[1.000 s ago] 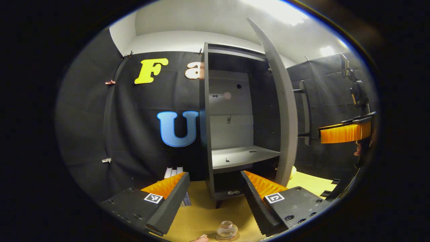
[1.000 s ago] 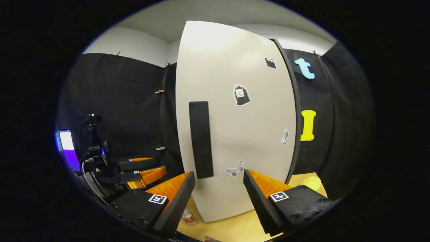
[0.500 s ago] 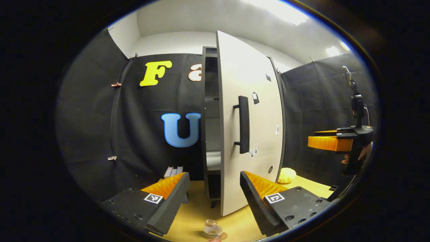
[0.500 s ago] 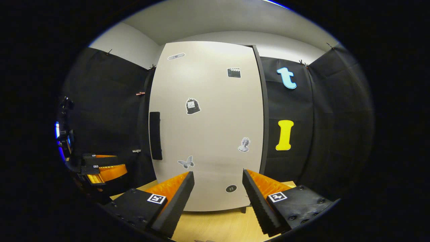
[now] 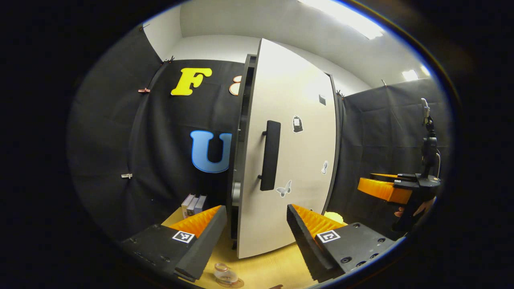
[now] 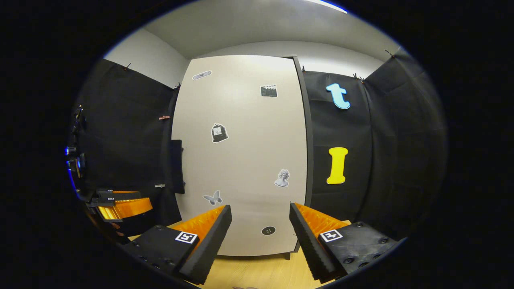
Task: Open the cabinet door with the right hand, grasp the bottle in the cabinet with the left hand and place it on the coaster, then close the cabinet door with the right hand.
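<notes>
Black cloth lines the booth on every side, with a pale ceiling above and a yellowish wooden table (image 5: 265, 273) below.

Seen from the left gripper view, the left gripper (image 5: 253, 233) hangs over the near part of the table with its jaws spread wide and nothing between them. Ahead stands the dark cabinet (image 5: 241, 132); its pale cabinet door (image 5: 297, 160) is almost closed, a narrow dark gap remaining along the handle edge. A black bar handle (image 5: 270, 155) runs upright on the door, and small stickers dot its face. Low in the frame the clear bottle (image 5: 225, 273) stands on the round coaster (image 5: 235, 283), on the table in front of the cabinet and below the gripper's fingers. A few small boxes (image 5: 192, 204) sit by the cloth to the cabinet's left, and a pale yellow object (image 5: 333, 216) lies at the door's far side. Off to the right floats the right gripper (image 5: 381, 188), held by a hand (image 5: 413, 210).

Through the right gripper view, the right gripper (image 6: 260, 233) faces the door (image 6: 241, 152) squarely — jaws released, well apart, holding nothing and not touching the door. The handle (image 6: 176, 166) shows edge-on at the door's left side. Farther left, lower down, the left gripper (image 6: 120, 202) is visible over the table (image 6: 257, 273).
</notes>
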Available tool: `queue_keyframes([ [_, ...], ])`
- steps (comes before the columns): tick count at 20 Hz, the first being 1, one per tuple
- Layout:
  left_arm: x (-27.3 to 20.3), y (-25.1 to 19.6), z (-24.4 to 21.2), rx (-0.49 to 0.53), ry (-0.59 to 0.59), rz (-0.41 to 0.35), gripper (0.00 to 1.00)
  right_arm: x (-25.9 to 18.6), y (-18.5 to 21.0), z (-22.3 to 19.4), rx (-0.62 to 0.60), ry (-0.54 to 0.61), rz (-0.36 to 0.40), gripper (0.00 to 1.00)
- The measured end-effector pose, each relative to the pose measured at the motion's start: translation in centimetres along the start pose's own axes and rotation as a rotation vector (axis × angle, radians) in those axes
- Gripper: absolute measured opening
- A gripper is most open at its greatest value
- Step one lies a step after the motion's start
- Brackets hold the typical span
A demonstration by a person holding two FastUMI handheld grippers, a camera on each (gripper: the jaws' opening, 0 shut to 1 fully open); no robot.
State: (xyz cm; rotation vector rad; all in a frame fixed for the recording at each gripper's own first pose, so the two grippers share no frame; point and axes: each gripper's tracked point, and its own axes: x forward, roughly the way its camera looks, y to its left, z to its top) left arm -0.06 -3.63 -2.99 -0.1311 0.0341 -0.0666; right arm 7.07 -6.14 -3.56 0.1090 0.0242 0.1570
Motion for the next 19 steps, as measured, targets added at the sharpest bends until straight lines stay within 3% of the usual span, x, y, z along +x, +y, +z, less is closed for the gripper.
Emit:
queue_keyframes([
  [19,2.1,-2.6,1.3,0.038,-0.039,-0.08,0.95,0.1,-1.1,0.0,-0.031,-0.016,-0.067,0.94],
])
